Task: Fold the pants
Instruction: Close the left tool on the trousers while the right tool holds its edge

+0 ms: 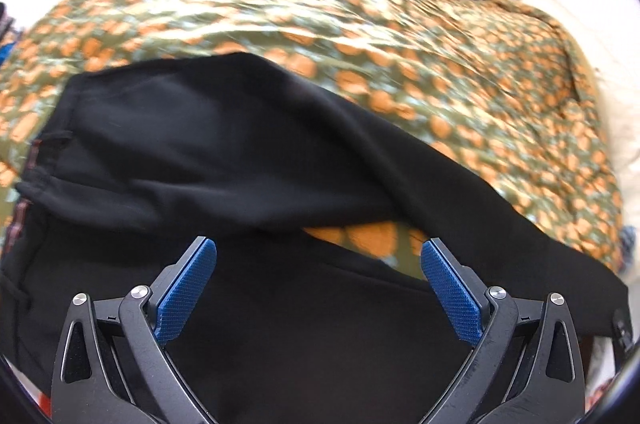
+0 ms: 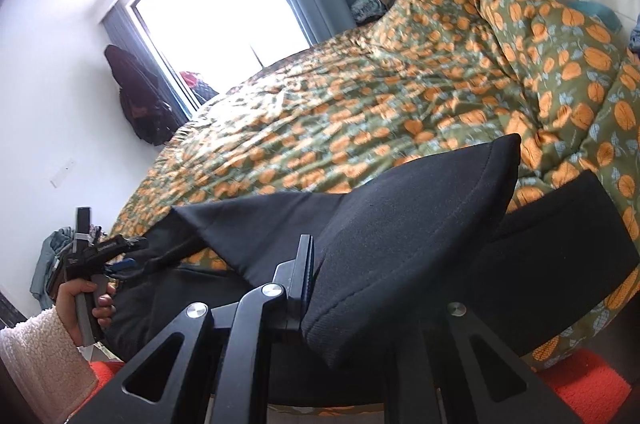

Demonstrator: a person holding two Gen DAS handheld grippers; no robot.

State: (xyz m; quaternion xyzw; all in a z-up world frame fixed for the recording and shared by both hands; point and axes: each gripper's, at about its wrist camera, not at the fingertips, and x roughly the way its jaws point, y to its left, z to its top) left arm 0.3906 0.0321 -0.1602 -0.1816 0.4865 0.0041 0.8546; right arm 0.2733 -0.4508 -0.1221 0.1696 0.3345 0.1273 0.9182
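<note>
Black pants lie on the bed's quilt, soft, limp, light I'd judge; my right hand-held gripper is pinched on a cuff hem, left hand-held gripper spread wide, empty, so grab seams.

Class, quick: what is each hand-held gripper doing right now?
Left hand-held gripper: open, holding nothing.
Right hand-held gripper: shut on the pants.

The left gripper hangs with jaws spread wide, while the right gripper is clamped closed.
</note>
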